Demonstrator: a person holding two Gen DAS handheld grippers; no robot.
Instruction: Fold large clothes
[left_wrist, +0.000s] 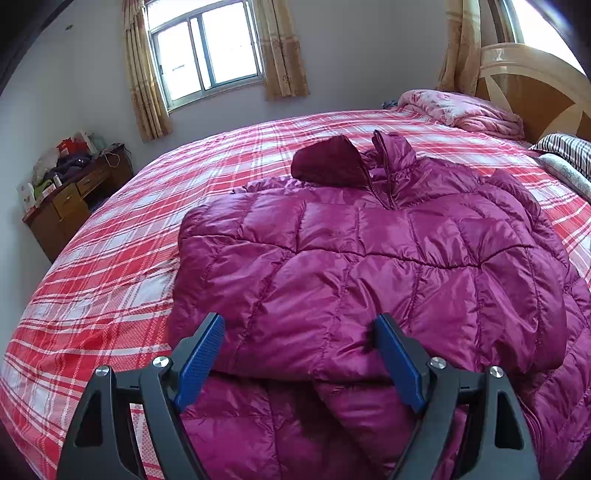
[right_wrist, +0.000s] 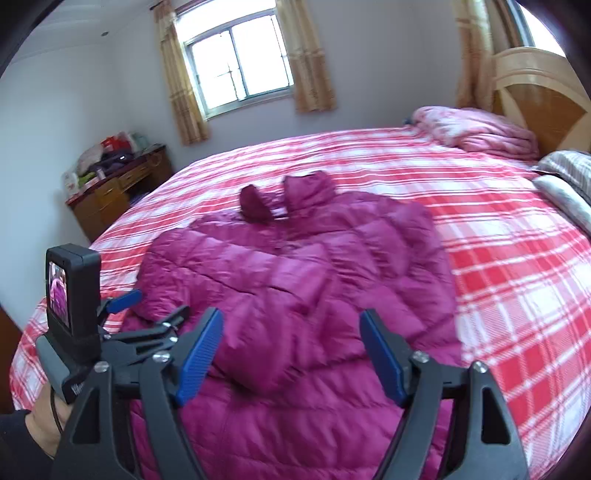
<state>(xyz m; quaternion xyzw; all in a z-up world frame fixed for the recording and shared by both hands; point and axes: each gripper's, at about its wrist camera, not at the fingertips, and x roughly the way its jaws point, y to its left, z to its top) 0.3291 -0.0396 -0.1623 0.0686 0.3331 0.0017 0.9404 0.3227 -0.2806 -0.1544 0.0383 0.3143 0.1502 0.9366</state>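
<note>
Blue-padded left gripper (left_wrist: 299, 325): jaws stood apart above the near part of the jacket (left_wrist: 369, 258), nothing between the pads, no contact visible. In the right wrist view this same tool appeared at lower left (right_wrist: 125, 306), carrying a small screen, with a hand (right_wrist: 40, 424) in a dark sleeve on its grip.

Right gripper (right_wrist: 291, 321): jaws also apart, poised over the jacket's middle; no cloth was caught between the pads. That view was blurred.

Jacket: magenta, quilted, shiny. It lay on the bed (left_wrist: 110, 266), collar (left_wrist: 391, 155) toward the far side, zip closed part-way below it. One sleeve (right_wrist: 258, 306) was folded across the front. A darker rounded piece, seemingly the hood (left_wrist: 328, 158), rested beside the collar. The hem end ran under both grippers and out of frame.

Bed: covered by a red, pink and white plaid sheet; pale wooden headboard (left_wrist: 532, 81) at right.

Quilt (left_wrist: 461, 110): pink, folded, against the headboard.

Pillows (left_wrist: 569, 158): striped and pale grey, at the right edge.

Desk (left_wrist: 74, 199): brown, drawers, cluttered top, in the left corner.

Window (left_wrist: 203, 51): bright, with tan curtains (left_wrist: 144, 74).
</note>
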